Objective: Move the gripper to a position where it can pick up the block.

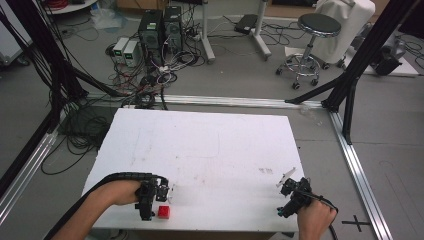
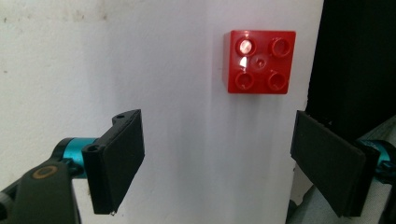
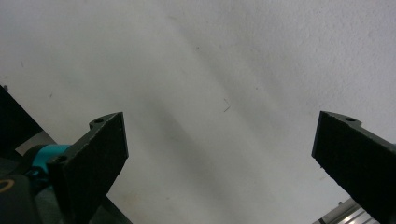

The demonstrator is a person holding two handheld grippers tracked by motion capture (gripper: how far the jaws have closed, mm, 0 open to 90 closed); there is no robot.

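Near left edge of the table: red four-stud building brick [image 1: 163, 212] lies flat, studs up, close to the table's near edge, just right of the left gripper [image 1: 150, 200].
Left gripper: jaws spread wide and holding nothing; in the left gripper view [image 2: 217, 163] the brick [image 2: 261, 62] sits ahead of the jaws and off toward the right-hand pad [image 2: 327, 163], not between them.
Right gripper: at the near right of the table [image 1: 295, 192], well apart from the brick; its jaws are parted wide over bare white tabletop [image 3: 210, 70], gripping nothing.
Step in hand: judged to be the approach for picking up the brick with the left gripper.
How to do it well: shift the gripper sideways until the brick is centred in the gap, then move forward so the pads stand beside two opposite flat walls (not corner to corner, or it may twist out).
Closing: lower until the pads reach the side walls below the studs, then squeeze squarely.
Risk: the brick is close to the table's edge, so a nudge from one pad could push it off.
Containers: no box, tray or bin on the white table [image 1: 200, 145]; nothing to report as held inside anything.
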